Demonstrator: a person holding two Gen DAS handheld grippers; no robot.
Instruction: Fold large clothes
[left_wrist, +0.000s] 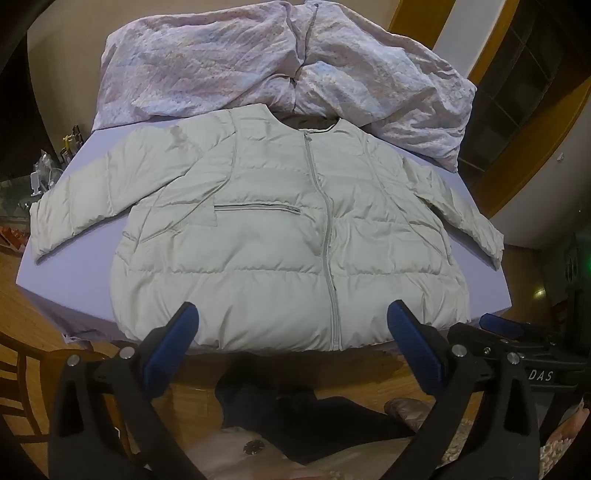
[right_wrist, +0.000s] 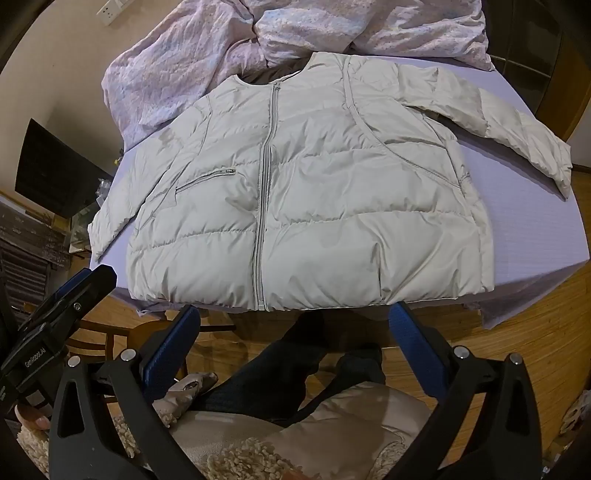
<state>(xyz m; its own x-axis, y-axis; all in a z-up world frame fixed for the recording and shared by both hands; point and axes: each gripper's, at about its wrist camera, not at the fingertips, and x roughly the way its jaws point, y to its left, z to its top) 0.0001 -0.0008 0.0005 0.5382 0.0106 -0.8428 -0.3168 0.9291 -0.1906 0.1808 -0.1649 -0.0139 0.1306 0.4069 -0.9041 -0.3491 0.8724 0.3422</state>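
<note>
Pale grey quilted puffer jacket (left_wrist: 280, 236) lies zipped, front up, sleeves spread, on the lavender-covered table (left_wrist: 524, 206) | crumpled pastel quilt (left_wrist: 229, 62) behind its collar | left gripper (left_wrist: 291, 332) spread wide, empty, near hem | right gripper (right_wrist: 295, 334) likewise

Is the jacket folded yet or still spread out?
Spread out. The jacket lies flat, front up and zipped, on the table, with both sleeves out to the sides; no fold shows.
</note>
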